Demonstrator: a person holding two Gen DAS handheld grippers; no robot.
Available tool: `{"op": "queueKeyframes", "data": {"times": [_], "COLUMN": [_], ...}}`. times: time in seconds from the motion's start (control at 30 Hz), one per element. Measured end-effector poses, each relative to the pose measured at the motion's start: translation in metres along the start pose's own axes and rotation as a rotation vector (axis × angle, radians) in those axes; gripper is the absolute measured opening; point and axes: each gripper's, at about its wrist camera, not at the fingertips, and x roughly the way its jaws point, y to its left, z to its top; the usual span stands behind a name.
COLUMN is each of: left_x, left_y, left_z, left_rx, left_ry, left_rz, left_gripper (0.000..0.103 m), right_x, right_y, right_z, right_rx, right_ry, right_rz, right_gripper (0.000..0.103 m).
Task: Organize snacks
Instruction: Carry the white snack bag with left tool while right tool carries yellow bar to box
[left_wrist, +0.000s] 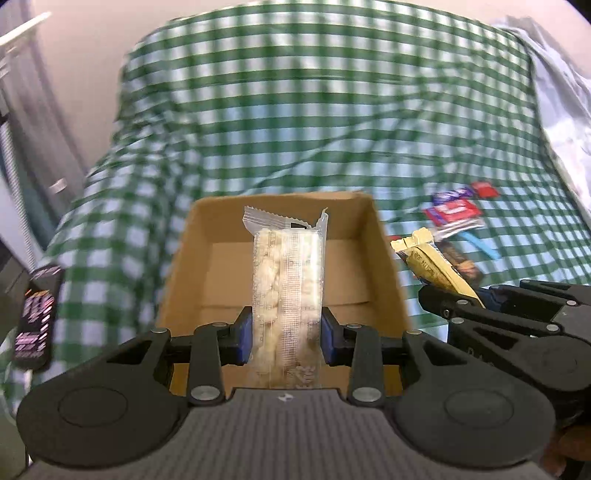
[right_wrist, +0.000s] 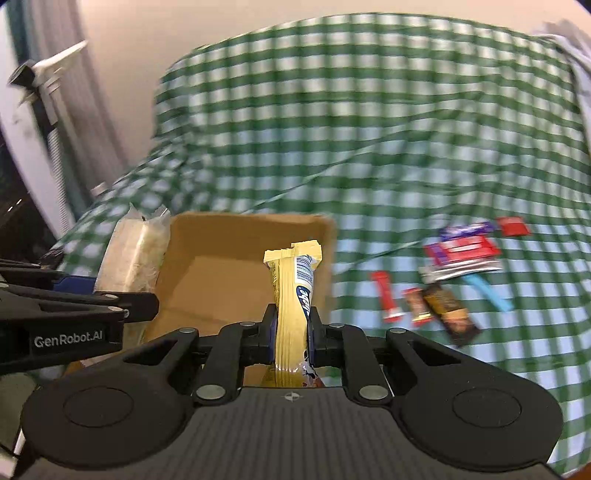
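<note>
Green-checked cloth (left_wrist: 295, 122) is covering the surface, cardboard box (left_wrist: 280, 273) sitting open on it. Left gripper (left_wrist: 287, 334) is clamping a clear puffed-snack pack (left_wrist: 286, 280), long axis pointing straight ahead over the box floor. Right gripper (right_wrist: 291, 334) is pinching a yellow bar (right_wrist: 293, 295) edge-on above the box's right wall. Left looks nearer to dropping. Loose snacks (right_wrist: 458, 258) are lying well right.
</note>
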Motion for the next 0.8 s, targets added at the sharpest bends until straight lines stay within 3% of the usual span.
{"op": "queueKeyframes", "data": {"times": [0.17, 0.37, 0.8], "left_x": [-0.008, 0.000, 0.060], "left_y": [0.049, 0.075, 0.075], "left_z": [-0.019, -0.028, -0.026], "left_rx": [-0.054, -0.089, -0.089], "left_ry": [0.010, 0.030, 0.138], "left_rz": [0.031, 0.037, 0.039], "left_gripper": [0.040, 0.040, 0.040], "right_x": [0.007, 0.016, 0.055], "right_y": [0.054, 0.096, 0.096], "right_z": [0.000, -0.004, -0.013], "right_rx": [-0.044, -0.082, -0.058], "right_ry": [0.039, 0.081, 0.178], "right_rz": [0.042, 0.054, 0.044], "right_gripper": [0.015, 0.015, 0.015]}}
